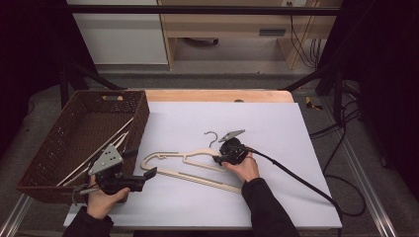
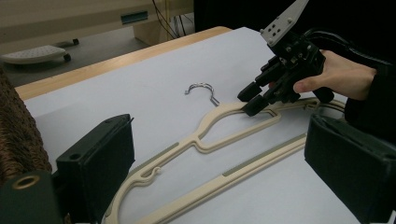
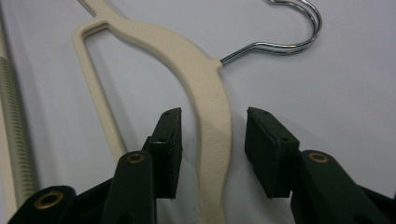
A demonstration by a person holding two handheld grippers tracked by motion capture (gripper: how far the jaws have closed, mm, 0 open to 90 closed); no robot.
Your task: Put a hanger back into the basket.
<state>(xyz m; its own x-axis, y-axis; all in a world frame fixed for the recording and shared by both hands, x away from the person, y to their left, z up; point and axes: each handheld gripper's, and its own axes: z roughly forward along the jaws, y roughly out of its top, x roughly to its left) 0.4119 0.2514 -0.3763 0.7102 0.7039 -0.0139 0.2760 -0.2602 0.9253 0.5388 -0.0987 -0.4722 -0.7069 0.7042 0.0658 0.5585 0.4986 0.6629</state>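
Note:
A cream plastic hanger [image 1: 188, 157] with a chrome hook [image 1: 212, 136] lies flat on the white sheet. My right gripper [image 1: 220, 159] is down at the hanger's neck, just below the hook. In the right gripper view its jaws straddle the hanger's upper arm [image 3: 210, 93], a gap showing on each side, so my right gripper [image 3: 214, 116] is open around it. The left gripper view shows the same gripper [image 2: 250, 100] with its tips on the hanger [image 2: 219, 137]. My left gripper [image 1: 141, 163] rests open by the hanger's left end, its jaws [image 2: 219, 123] wide apart and holding nothing.
A brown woven basket [image 1: 74, 128] stands at the left edge of the table with other pale hangers [image 1: 99, 153] inside. The white sheet [image 1: 267, 128] covers the wooden table [image 1: 217, 95]. A black cable [image 1: 296, 177] trails from the right gripper off to the right.

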